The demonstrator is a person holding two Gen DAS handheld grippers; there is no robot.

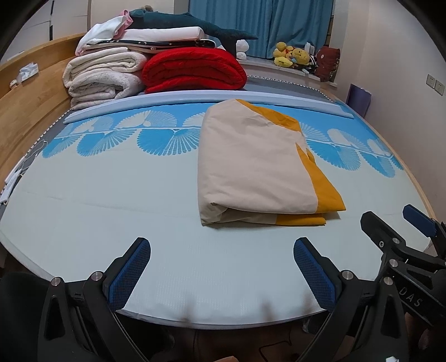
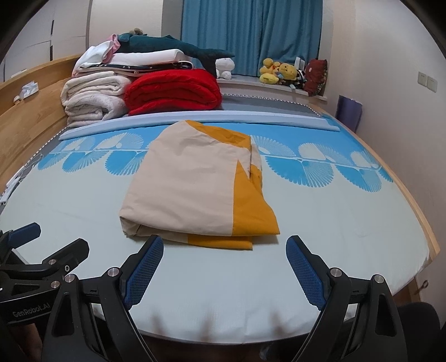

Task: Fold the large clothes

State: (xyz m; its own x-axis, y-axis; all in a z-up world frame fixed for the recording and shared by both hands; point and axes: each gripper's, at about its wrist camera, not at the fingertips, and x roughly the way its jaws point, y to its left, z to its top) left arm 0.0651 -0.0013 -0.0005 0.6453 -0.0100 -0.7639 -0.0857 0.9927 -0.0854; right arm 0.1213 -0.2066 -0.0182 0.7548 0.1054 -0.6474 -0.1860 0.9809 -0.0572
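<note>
Both claws spread wide, nothing held. Left gripper point(image 1: 222, 245) sits low over the near edge of the bed point(image 1: 83, 195), blue pads point(image 1: 129, 274) facing each other across bare pale mat. Right gripper point(image 2: 224, 243) same pose, just beside the left one; each shows in the other's wrist view.

Folded cloth point(image 2: 195, 189), beige with a yellow-orange panel, lies flat mid-bed as a thick stacked rectangle, fold edge toward the claws. From the right wrist view its near edge sits just past the fingertips, not touching. From the left wrist view it's ahead and right of centre.

Mat pale near, blue fan print further back. Behind that: white blankets point(image 1: 103, 75), red blanket point(image 1: 192, 71), dark plush whale point(image 1: 195, 26) on top. Wooden headboard point(image 1: 28, 111) left, blue curtain point(image 1: 259, 25) and plush toys point(image 1: 290, 57) at the far wall. Open mat on both sides of the cloth; bed's right edge close to the wall.
</note>
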